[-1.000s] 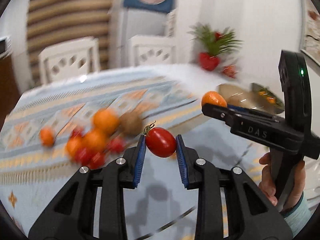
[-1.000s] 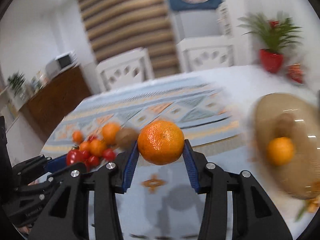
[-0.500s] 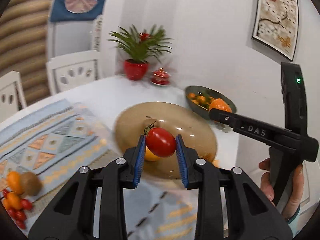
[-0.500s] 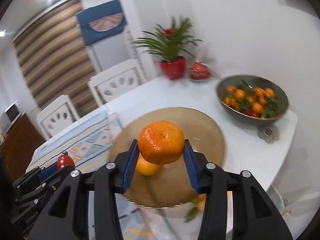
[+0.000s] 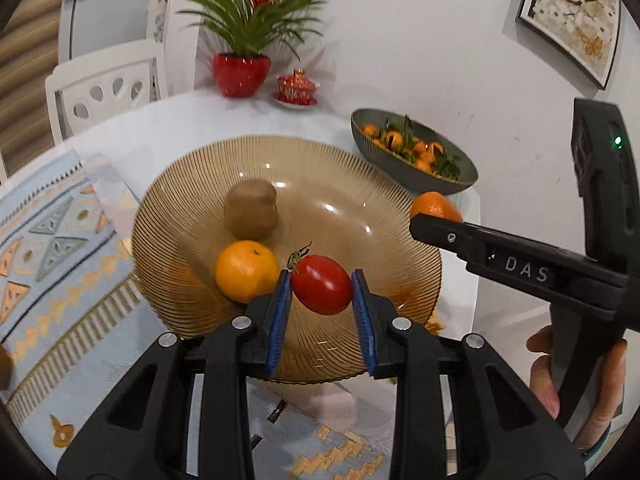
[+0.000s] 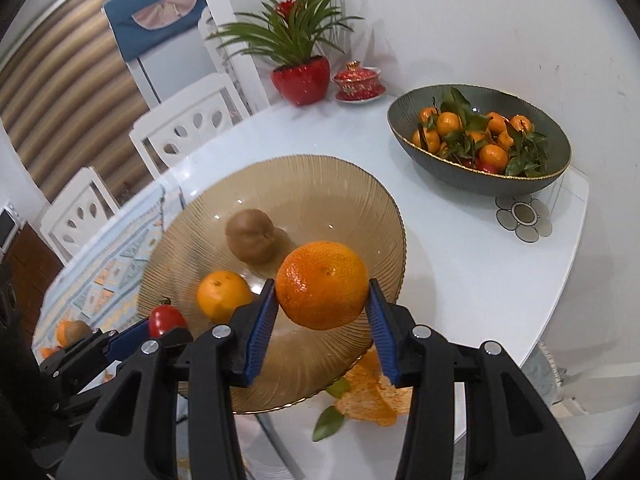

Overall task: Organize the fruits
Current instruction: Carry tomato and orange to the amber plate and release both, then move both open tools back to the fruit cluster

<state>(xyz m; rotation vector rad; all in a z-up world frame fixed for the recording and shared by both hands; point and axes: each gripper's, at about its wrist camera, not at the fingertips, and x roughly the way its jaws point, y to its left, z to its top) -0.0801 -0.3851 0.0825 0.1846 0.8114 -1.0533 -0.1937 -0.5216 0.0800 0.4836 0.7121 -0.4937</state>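
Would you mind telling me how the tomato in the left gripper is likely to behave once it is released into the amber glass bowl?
The tomato is smooth and oval, so it will probably roll down the amber glass bowl toward the orange and kiwi. Its glossy skin looks thin, so dropping it from height may bruise it. The left gripper holds it without visible denting, suggesting firmness.

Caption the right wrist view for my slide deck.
Right tool holds a mandarin above the amber glass bowl.

Glossy ribbed amber glass bowl (image 6: pixel 352 184), dimpled orange (image 6: pixel 322 285), smooth shiny tomato (image 5: pixel 321 284)
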